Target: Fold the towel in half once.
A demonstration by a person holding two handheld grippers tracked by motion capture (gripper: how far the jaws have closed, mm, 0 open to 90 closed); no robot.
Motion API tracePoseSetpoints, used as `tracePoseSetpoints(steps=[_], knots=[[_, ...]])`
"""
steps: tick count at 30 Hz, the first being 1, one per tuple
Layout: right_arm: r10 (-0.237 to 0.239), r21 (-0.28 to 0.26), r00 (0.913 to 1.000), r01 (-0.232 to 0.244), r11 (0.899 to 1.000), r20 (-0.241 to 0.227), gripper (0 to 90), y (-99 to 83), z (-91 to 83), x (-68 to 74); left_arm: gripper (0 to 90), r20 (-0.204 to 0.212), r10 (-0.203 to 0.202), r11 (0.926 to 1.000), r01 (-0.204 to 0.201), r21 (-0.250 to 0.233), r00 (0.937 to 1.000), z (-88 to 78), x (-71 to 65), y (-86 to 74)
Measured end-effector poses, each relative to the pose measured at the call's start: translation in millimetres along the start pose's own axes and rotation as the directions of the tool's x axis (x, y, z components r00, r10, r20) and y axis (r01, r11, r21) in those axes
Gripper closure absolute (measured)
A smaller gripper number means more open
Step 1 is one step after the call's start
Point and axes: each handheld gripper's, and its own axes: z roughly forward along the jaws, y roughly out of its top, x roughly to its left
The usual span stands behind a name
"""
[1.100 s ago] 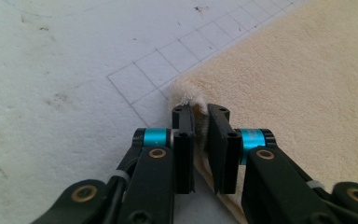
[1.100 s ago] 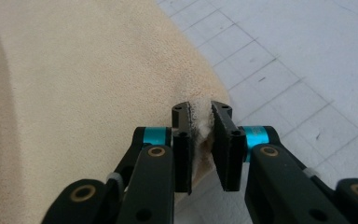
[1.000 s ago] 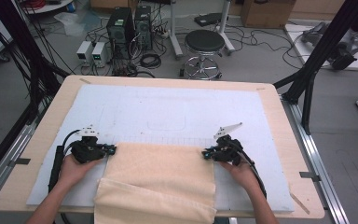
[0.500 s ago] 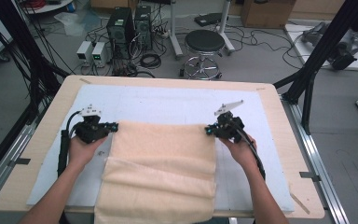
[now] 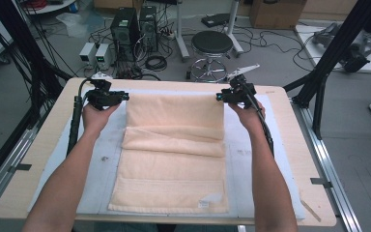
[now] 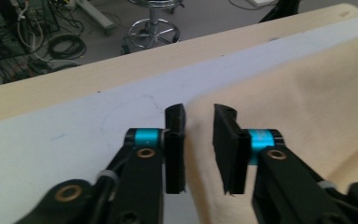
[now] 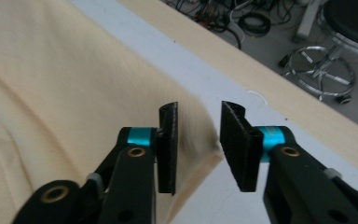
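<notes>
- My left gripper [image 5: 121,95] sits at the far left corner of the towel [image 5: 174,154], at about ten o'clock from the towel's middle in the high view; its jaws have just been opening and now stand spread, with the towel's corner lying loose in the gap and neither pad pressing on it
- My right gripper [image 5: 221,96] is at the far right corner, at about two o'clock from the middle; its jaws have likewise just been opening, and in the right gripper view the corner of the cloth droops between the parted pads [image 7: 168,140], free of them
- The towel lies flat on the pale mat [image 5: 251,150] on the table [image 5: 290,159], its long axis running from six to twelve o'clock, away from me; the near hem is at the table's near edge and the far hem runs level between my two grippers
- A fold ridge crosses the towel from nine to three o'clock, a little beyond its middle
- Each gripper is equally near its own corner, so I judge neither hand has the advantage; whatever comes next turns on the cloth lying at six o'clock from both sets of jaws, back toward me
</notes>
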Motion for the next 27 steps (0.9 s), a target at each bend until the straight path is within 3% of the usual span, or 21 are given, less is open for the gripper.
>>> tracePoseSetpoints(steps=[2,4,7,10,13,15,19,27], knots=[[-0.008,0.023,0.9996,0.009,1.000,-0.027,58.9,-6.0,2.6,1.7,62.0,0.019,0.008,0.9998,-0.008,0.018,0.9998,-2.4,4.4,-7.1],[-0.026,0.000,0.9994,0.026,1.000,-0.023,58.1,-14.1,0.8,5.2,60.9,0.036,0.002,1.0000,-0.002,-0.005,0.9994,-6.3,5.3,-16.5],[0.020,0.053,0.9960,-0.016,0.998,-0.087,53.1,-22.6,0.0,6.4,59.0,0.065,0.013,0.9995,-0.011,-0.030,0.9978,-12.1,1.9,-30.3],[-0.041,-0.016,0.9971,0.040,0.999,-0.063,54.2,-33.2,-10.5,19.7,56.8,0.102,0.018,0.9986,-0.013,-0.051,0.9946,-18.1,-3.3,-41.5],[-0.035,-0.049,0.9946,0.031,0.998,-0.098,53.6,-43.2,-18.8,27.8,55.3,0.135,0.037,0.9975,-0.028,-0.064,0.9902,-26.4,-11.5,-52.3],[-0.037,-0.064,0.9933,0.030,0.997,-0.109,53.3,-50.6,-24.6,34.3,52.4,0.167,0.049,0.9984,-0.044,-0.036,0.9847,-30.3,-16.4,-56.9],[-0.056,-0.075,0.9911,0.048,0.996,-0.121,52.7,-66.8,-33.4,45.8,52.3,0.181,0.084,0.9959,-0.077,-0.047,0.9798,-38.6,-25.4,-71.7],[-0.063,-0.039,0.9884,0.058,0.998,-0.138,51.8,-95.7,-36.4,58.6,53.7,0.192,0.102,0.9948,-0.099,-0.022,0.9761,-38.4,-32.1,-93.1]])
